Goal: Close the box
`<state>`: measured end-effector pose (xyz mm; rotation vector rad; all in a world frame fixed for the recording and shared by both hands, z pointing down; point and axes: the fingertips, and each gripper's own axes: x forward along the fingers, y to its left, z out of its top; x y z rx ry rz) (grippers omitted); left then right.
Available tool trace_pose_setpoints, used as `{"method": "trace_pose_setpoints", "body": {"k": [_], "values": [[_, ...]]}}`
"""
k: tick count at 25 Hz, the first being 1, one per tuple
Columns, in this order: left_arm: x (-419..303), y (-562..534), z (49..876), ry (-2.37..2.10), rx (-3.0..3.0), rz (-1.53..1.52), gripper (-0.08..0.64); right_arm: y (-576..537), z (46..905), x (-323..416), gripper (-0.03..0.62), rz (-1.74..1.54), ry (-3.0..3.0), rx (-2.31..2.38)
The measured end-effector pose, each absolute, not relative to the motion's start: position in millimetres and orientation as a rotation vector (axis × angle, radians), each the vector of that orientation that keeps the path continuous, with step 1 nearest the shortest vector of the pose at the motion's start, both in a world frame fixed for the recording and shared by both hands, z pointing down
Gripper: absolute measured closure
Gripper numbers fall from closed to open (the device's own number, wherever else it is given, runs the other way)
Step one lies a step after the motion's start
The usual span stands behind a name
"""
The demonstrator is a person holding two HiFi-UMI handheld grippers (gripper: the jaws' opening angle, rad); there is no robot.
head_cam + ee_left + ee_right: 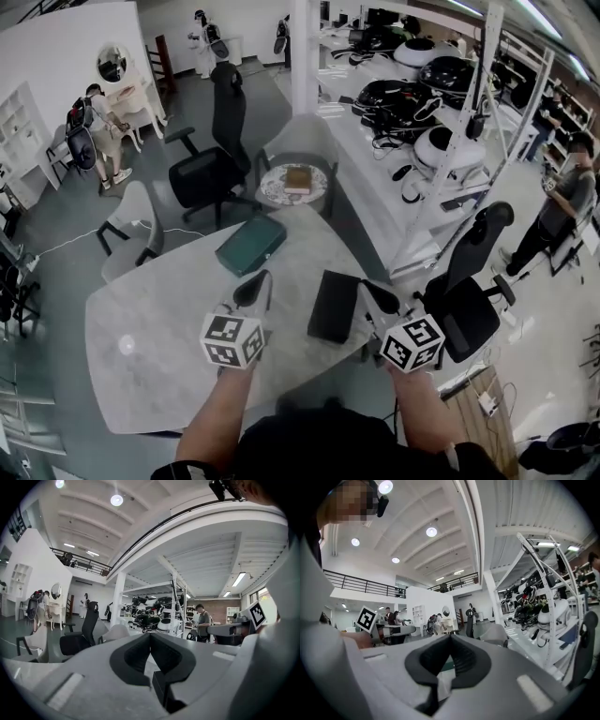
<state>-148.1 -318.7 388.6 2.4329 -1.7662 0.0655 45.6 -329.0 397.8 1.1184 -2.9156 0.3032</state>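
- Lying flat on the pale grey marble-pattern table [141,328], the flat black rectangular box [335,306] sits near the table's front right edge, between the two grippers. No lid stands raised.
- Long axis: it runs away from the person, with the far end leaning slightly right. The short ends face near and far.
- Left gripper [253,287]: jaws pressed together with nothing between them. It is held just left of the box and clear of it. The left gripper view shows a black corner of the box [164,691] below the joined tips.
- Right gripper [380,298]: jaws likewise together and empty, beside the box's right edge. Contact cannot be judged.
- A dark green rectangular case [251,244] lies farther back on the table, set diagonally, apart from the box.
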Motion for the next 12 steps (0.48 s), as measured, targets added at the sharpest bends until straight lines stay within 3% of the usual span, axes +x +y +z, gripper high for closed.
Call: {"method": "trace_pose_setpoints", "body": {"k": [12], "values": [[-108, -325, 402, -1.711, 2.435, 0.13, 0.549, -339, 417, 79, 0.591, 0.275, -2.883, 1.158]]}}
